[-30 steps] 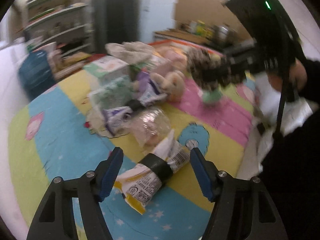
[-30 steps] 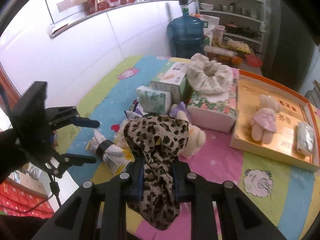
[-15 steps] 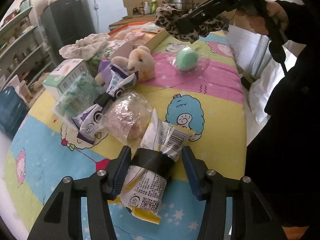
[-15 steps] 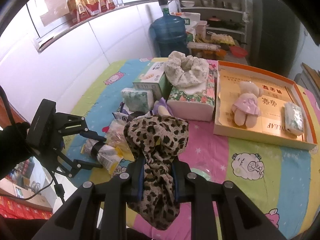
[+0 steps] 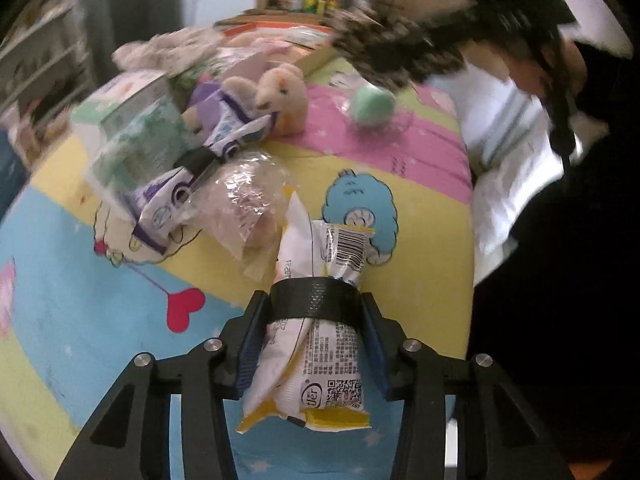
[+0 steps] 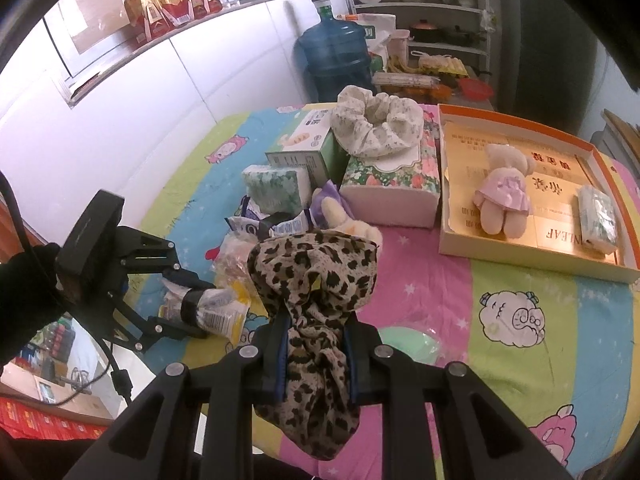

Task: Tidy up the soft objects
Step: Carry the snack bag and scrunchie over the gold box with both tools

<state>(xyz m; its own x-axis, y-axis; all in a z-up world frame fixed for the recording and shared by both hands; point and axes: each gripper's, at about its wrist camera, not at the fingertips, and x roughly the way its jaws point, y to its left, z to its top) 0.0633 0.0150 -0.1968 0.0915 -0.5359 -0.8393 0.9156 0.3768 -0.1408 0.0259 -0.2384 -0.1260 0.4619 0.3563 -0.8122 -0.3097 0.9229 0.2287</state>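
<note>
- Risk at the far left of the right wrist view: the left gripper is seen with its jaws closing around a white-and-yellow snack packet bound at the waist by a black band. The blue pads appear to sit against the packet's sides, though a firm pinch cannot be confirmed. The film looks slick and crinkled, so the packet could be squeezed out forward, or crushed if the closing is carried too far.
- Clutter just beyond the packet: a clear plastic bag lies touching the packet's upper end on the cartoon-print cloth. It could be dragged along when the packet is lifted, and the purple-and-white pouch beside it could be disturbed.
- Leopard-print fabric at centre: it is held clamped in the right gripper, whose jaws are nearly closed on it, and 1 loose end hangs below them. That trailing end could be snagged on the cream plush toy or swept across the green ball lying under the gripper.
- Orange-rimmed box at right: 1 pink-dressed teddy and 1 wrapped tissue pack are already lying inside. Floppy fabric released carelessly could be left draped over the rim rather than inside.
</note>
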